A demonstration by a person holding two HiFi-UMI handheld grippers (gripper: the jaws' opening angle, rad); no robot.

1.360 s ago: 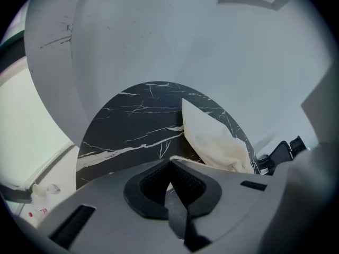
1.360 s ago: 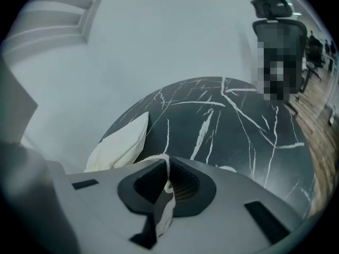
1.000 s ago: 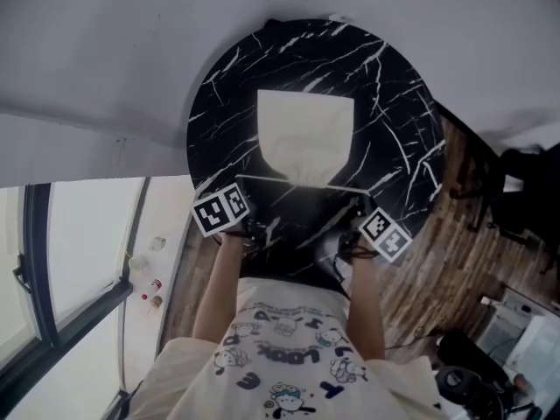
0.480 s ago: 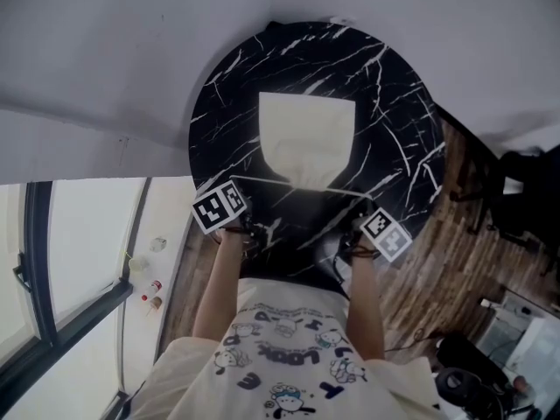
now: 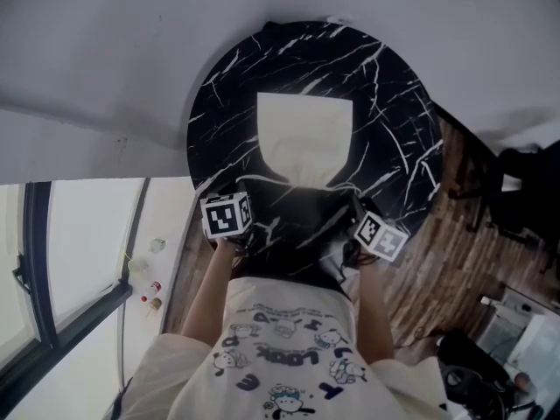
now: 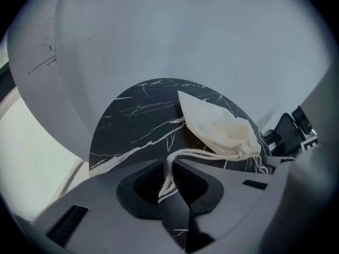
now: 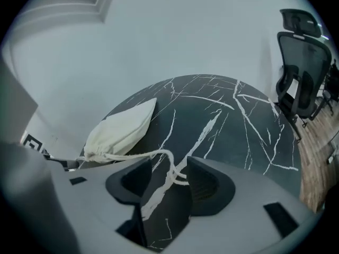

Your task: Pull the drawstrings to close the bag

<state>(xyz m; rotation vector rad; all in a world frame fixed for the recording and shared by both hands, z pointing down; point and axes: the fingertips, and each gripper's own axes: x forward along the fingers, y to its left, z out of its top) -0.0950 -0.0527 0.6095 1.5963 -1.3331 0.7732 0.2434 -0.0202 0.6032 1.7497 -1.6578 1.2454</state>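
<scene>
A cream drawstring bag (image 5: pixel 304 134) lies flat on the round black marble table (image 5: pixel 394 147), its gathered mouth toward me. In the left gripper view the bag (image 6: pixel 217 128) is cinched, and its drawstring (image 6: pixel 206 152) runs down into my left gripper (image 6: pixel 168 165). Those jaws have just been opening a little, but the pads still pinch the cord. In the right gripper view the bag (image 7: pixel 119 131) trails a cord (image 7: pixel 137 154) that lies loose between the jaws of my right gripper (image 7: pixel 170 165). Those jaws have just been opening and now stand wide apart. Both marker cubes (image 5: pixel 226 215) (image 5: pixel 381 234) sit at the table's near edge.
A black mesh office chair (image 7: pixel 302 73) stands beyond the table's right side, over wooden floor (image 5: pixel 464 234). A pale wall curves behind the table. A window frame (image 5: pixel 52 304) and small items on the floor (image 5: pixel 156 287) are at the left.
The cord, a taut straight line between the grippers before, now hangs slack and curved. Both marker cubes have rolled and drawn slightly inward.
</scene>
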